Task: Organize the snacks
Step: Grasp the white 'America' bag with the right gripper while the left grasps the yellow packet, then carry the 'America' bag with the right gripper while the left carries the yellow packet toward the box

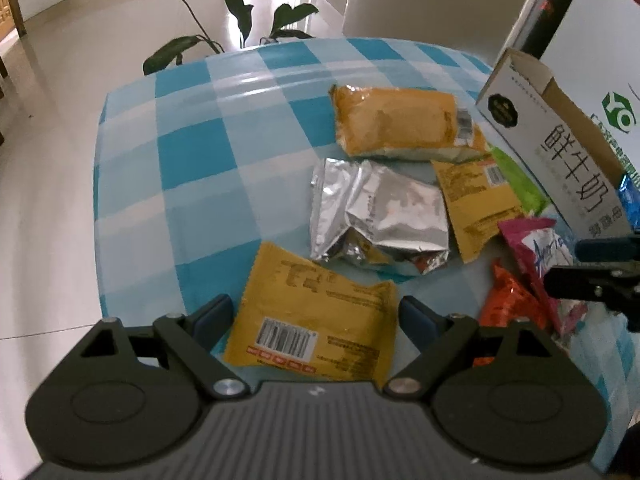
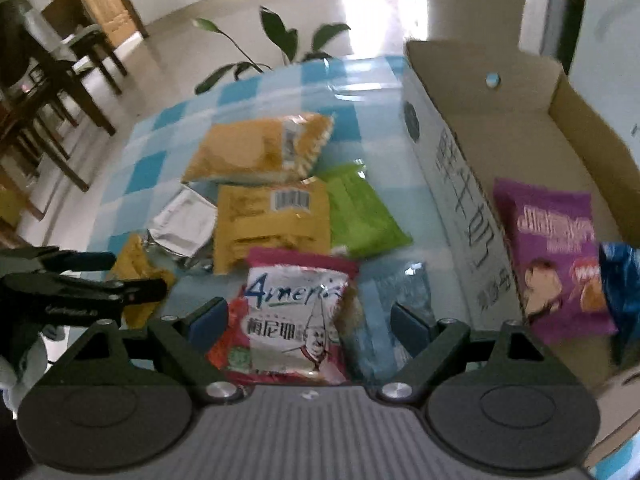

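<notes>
Snack packets lie on a blue checked table (image 1: 192, 148). My left gripper (image 1: 316, 322) is open, its fingers either side of a yellow packet (image 1: 316, 320) with a barcode. Beyond it lie a silver foil packet (image 1: 380, 220), another yellow packet (image 1: 476, 208) and an orange-yellow packet (image 1: 396, 124). My right gripper (image 2: 306, 320) is open around a pink-and-white packet (image 2: 296, 316). An open cardboard box (image 2: 460, 208) at the right holds a purple packet (image 2: 556, 252) and a blue one (image 2: 620, 280).
A green packet (image 2: 360, 212) lies beside the box. An orange-red packet (image 1: 508, 300) lies near the table's front. A leafy plant (image 1: 240, 12) stands behind the far edge. Dark wooden chairs (image 2: 52, 92) stand far left on the tiled floor.
</notes>
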The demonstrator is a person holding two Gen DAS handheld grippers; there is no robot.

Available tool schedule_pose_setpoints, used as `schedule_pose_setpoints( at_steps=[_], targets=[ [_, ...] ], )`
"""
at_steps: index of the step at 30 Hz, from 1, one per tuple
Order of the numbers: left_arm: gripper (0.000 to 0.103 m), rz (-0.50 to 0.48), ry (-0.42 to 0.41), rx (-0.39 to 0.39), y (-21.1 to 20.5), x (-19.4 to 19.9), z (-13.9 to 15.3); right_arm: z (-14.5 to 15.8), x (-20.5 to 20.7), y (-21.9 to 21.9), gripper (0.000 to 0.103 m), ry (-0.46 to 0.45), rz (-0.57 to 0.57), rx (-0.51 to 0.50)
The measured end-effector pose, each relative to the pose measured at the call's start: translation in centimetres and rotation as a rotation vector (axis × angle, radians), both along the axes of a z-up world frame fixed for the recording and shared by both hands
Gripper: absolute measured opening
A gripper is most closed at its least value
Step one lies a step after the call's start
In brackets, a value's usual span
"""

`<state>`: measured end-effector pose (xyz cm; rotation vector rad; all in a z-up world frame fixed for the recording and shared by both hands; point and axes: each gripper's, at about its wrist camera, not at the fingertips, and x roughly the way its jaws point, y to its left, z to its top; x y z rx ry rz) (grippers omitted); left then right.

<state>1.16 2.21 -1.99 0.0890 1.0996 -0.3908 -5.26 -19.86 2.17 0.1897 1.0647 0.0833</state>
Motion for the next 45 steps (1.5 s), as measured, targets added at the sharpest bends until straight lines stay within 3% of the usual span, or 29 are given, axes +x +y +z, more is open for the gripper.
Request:
schedule_pose_setpoints(
  at_steps=[3, 7, 10, 12, 18, 26, 29, 33, 36, 45],
  targets=[
    [0.089, 0.034, 0.022, -0.020, 0.4, 0.1, 0.1, -0.2, 0.2, 0.4, 0.091, 0.010, -0.006, -0.012],
    [0.090, 0.177, 0.090, -0.095, 2.0, 0.6, 0.2, -0.5, 0.5, 1.1, 0.090, 0.013, -0.011, -0.043],
    [0.090, 0.283, 0.120, -0.140, 2.5, 1.1, 0.3, -0.5, 0.8, 1.4, 0.078, 0.014, -0.012, -0.075],
    [0.090, 0.357, 0.138, -0.138, 2.4, 1.2, 0.4, -0.4, 1.0, 1.6, 0.064, 0.010, -0.005, -0.069],
    [0.090, 0.511, 0.138, -0.062, 1.2, 1.2, 0.2, -0.4, 1.0, 1.6, 0.060, 0.010, 0.003, -0.062],
    [0.093, 0.541, 0.107, 0.049, 0.0, 1.0, -0.3, -0.3, 0.8, 1.3, 0.058, 0.011, 0.005, -0.051],
    [0.091, 0.572, 0.134, 0.002, 0.9, 0.4, -0.1, -0.2, 0.7, 1.2, 0.058, 0.013, 0.005, -0.036],
    [0.078, 0.604, 0.157, -0.059, 2.4, -0.7, 0.4, 0.2, 0.5, 1.0, 0.058, 0.010, 0.008, -0.027],
    [0.078, 0.626, 0.184, -0.123, 3.4, -1.3, 0.3, 0.4, 0.5, 1.0, 0.058, 0.002, 0.009, -0.022],
    [0.087, 0.561, 0.120, -0.020, 1.1, -0.7, 0.0, 0.7, 0.4, 1.1, 0.058, -0.007, 0.013, -0.028]
  ],
)
